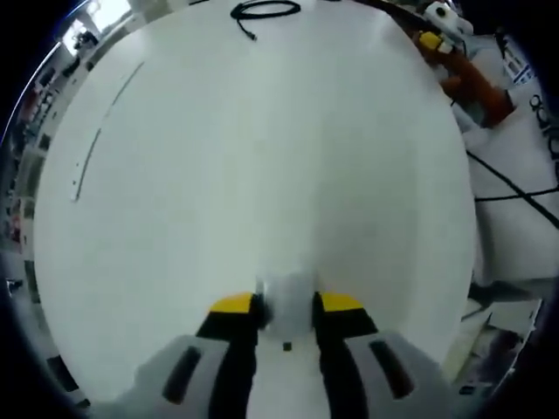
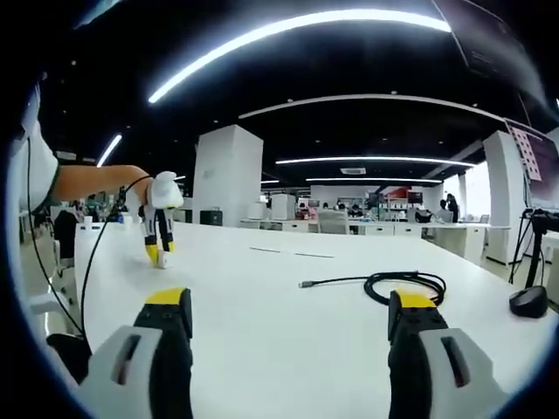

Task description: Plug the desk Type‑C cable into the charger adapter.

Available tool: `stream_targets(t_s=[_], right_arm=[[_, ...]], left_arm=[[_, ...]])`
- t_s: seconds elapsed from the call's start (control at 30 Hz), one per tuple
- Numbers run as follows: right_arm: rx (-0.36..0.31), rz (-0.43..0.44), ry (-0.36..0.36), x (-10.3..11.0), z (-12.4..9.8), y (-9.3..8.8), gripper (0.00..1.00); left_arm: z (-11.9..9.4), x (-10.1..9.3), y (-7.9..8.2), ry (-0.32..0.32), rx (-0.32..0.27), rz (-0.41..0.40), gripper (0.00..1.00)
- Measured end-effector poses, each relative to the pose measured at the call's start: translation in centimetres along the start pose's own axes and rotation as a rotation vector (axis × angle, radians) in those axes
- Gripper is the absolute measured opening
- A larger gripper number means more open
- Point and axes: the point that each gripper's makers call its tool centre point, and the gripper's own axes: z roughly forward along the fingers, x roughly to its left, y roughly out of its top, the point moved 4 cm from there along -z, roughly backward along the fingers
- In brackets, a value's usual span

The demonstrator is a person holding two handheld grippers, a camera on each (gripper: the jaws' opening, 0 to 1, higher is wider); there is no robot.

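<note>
While the left gripper (image 1: 286, 305) points down at the white desk (image 1: 262, 175), its yellow-tipped jaws are closed on a small white block, the charger adapter (image 1: 288, 312), which sits between them at the bottom of the left gripper view. At the far edge of the desk in that view lies the coiled black Type-C cable (image 1: 265, 10), one end trailing out of the coil toward the desk centre. An orange sleeve (image 1: 472, 83) shows at upper right, beside another gripper.

From the right gripper view, the right gripper (image 2: 288, 310) hovers low over the desk (image 2: 262, 288), jaws spread wide with nothing between them. The cable (image 2: 406, 284) lies just beyond the right jaw, coil to the right, straight run and plug end (image 2: 306, 284) pointing left, resting flat on the desk. Further left, the left gripper (image 2: 157, 253) stands tips-down, touching or just above the desk surface; I cannot tell which. A person's arm (image 2: 96, 182) reaches to it. Adapter and cable are well apart.
</note>
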Motion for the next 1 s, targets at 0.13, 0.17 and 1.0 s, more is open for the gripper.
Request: stream_targets(t_s=[0.13, 0.17, 1.0], right_arm=[[0.003, 0.004, -0.002, -0.1, 0.0, -0.2, 0.94], [0.002, 0.006, -0.003, -0.1, 0.0, -0.2, 0.94], [0.005, 0.004, 0.005, 0.2, 0.1, -0.1, 0.94]], left_arm=[[0.0, -0.4, 0.0, -0.002, -0.007, 0.001, 0.24], [0.0, -0.5, 0.0, -0.002, -0.008, -0.001, 0.24], [-0.1, -2.3, -0.2, -0.012, 0.002, 0.003, 0.24]])
